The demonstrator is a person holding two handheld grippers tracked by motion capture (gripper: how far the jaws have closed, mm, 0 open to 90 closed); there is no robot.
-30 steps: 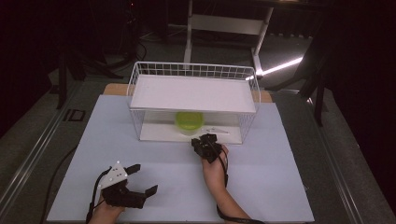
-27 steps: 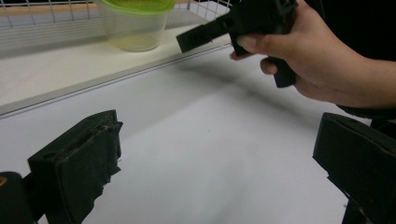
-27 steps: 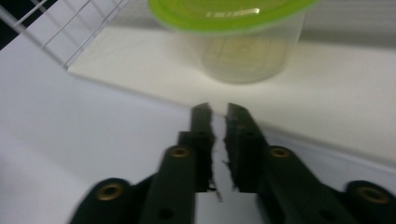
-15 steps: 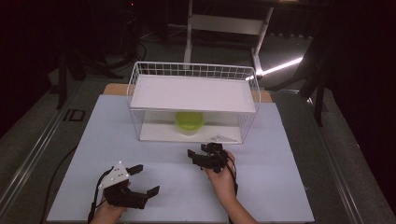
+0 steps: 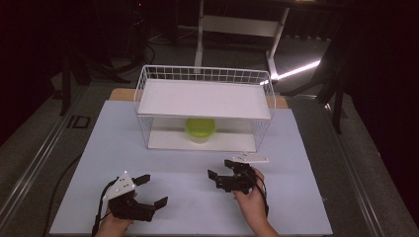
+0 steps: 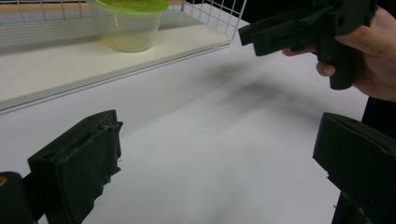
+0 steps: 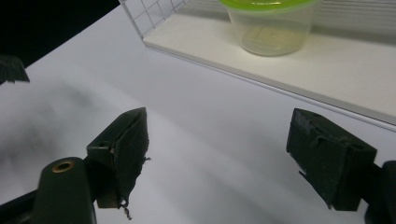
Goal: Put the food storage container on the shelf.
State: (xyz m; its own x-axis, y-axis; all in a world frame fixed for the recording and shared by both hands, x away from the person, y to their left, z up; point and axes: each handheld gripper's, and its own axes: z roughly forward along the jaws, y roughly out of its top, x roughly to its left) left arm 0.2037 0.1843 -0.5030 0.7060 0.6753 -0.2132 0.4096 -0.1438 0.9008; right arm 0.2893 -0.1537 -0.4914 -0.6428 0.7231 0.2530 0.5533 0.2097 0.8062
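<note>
One clear container with a green lid (image 5: pixel 200 129) — standing on the lower shelf of a white wire rack (image 5: pixel 204 98), under the upper board. Right gripper (image 5: pixel 225 177): drawn back from the rack mouth to the white surface (image 5: pixel 296 148), jaws wide, empty — placement looks finished. Left gripper (image 5: pixel 148 190): resting low, jaws spread, nothing held. Container's contents hard to make out; rack's rear hidden.

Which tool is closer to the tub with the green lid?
The right tool is closer, just in front of the tub on the rack's bottom shelf. The left tool sits further back and leftward.
</note>
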